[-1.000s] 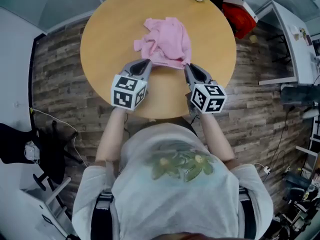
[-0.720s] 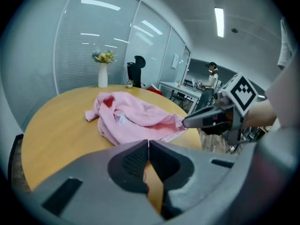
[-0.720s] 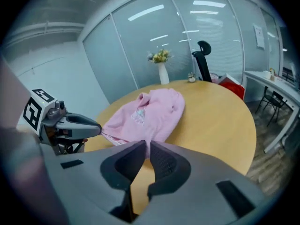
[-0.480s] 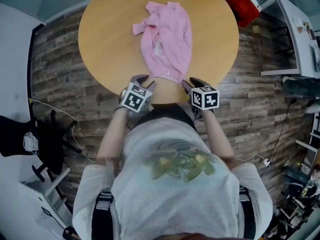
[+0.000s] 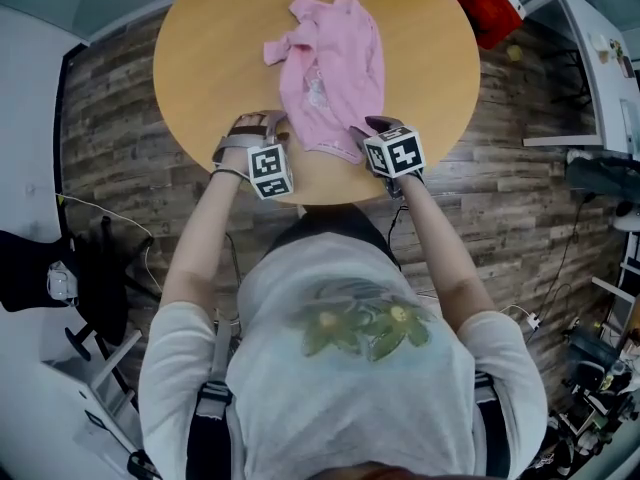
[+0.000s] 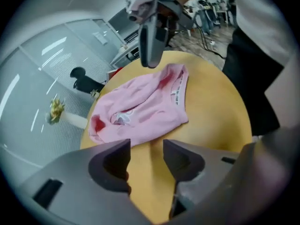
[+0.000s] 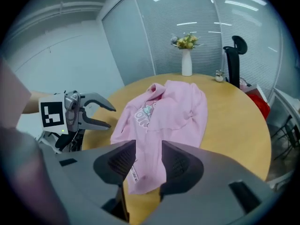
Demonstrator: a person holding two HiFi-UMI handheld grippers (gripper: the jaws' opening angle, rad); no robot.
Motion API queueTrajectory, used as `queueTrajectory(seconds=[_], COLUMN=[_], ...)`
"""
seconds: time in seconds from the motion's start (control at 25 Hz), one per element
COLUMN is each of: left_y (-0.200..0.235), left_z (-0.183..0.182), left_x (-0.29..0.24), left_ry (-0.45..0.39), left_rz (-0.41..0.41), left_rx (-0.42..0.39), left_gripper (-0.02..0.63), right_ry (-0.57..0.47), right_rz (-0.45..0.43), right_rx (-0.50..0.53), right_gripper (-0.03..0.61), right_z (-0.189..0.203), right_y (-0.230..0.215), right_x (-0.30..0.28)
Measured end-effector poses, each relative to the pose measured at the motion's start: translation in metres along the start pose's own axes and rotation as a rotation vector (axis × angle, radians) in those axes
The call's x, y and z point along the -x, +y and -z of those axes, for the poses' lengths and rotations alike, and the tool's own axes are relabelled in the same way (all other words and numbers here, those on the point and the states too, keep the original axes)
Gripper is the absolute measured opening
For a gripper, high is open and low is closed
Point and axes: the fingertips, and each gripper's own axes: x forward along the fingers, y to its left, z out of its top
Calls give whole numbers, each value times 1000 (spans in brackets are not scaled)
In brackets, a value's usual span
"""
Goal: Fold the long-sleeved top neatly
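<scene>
Looking past the top (image 7: 164, 111), gripper views catch a vase (image 7: 186, 63).

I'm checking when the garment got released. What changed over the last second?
The left gripper and right gripper dragged the pink top toward the person, stretching the bunched heap lengthwise on the round table, then let go: their jaws have just been opening. Only table shows between the left jaws; the hem shows in the right gap, unpinched. The top stayed on the table, still unfolded.
</scene>
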Motion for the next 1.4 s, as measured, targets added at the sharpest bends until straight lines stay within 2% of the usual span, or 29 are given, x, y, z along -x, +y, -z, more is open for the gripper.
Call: queueTrajectory(seconds=[0.08, 0.2, 0.32, 0.4, 0.44, 0.48, 0.52, 0.6, 0.68, 0.76, 0.88, 0.96, 1.04, 1.12, 1.24, 1.32, 1.4], left_y=[0, 2, 9, 19, 23, 27, 31, 37, 47, 65, 98, 123, 148, 176, 214, 234, 248], left_z=[-6, -10, -7, -2, 0, 2, 4, 9, 14, 19, 33, 42, 50, 56, 58, 57, 54], left_x=[-9, -21, -31, -37, -39, -41, -42, -41, -33, -20, 3, 19, 35, 55, 92, 116, 139], left_ry=[-4, 8, 32, 50, 57, 60, 58, 41, -3, -63, -153, -200, -232, -276, -384, -431, -459], left_rz=[-10, -17, -33, -52, -59, -62, -59, -18, 26, 28, -14, -61, -121, -182, -263, -324, -385], left_rx=[-116, -239, -251, -236, -218, -185, -129, 47, 266, 469, 728, 847, 917, 984, 1108, 1143, 1146], left_gripper=[224, 224, 224, 218, 188, 139, 37, 18, 18, 18, 18, 18, 18, 18, 17, 17, 17], right_ry=[54, 126, 159, 194, 209, 216, 214, 178, 91, -35, -281, -466, -629, -760, -899, -959, -1010], right_rz=[-5, 17, 78, 100, 101, 98, 91, 59, 21, -27, -150, -236, -287, -314, -324, -306, -275], right_rx=[55, 156, 251, 277, 278, 270, 249, 149, -25, -245, -594, -784, -899, -929, -873, -816, -746], right_gripper=[171, 188, 189, 189, 184, 127, 39, 34, 32, 32, 32, 31, 31, 31, 31, 31, 31], right_z=[0, 0, -3, -1, 0, 1, 2, -3, -18, -39, -81, -111, -138, -163, -197, -214, -226], right_y=[3, 4, -4, -11, -15, -19, -22, -28, -38, -52, -76, -93, -107, -115, -115, -112, -105], right_x=[-19, -44, -61, -68, -71, -72, -70, -62, -46, -25, 15, 44, 74, 102, 142, 167, 191])
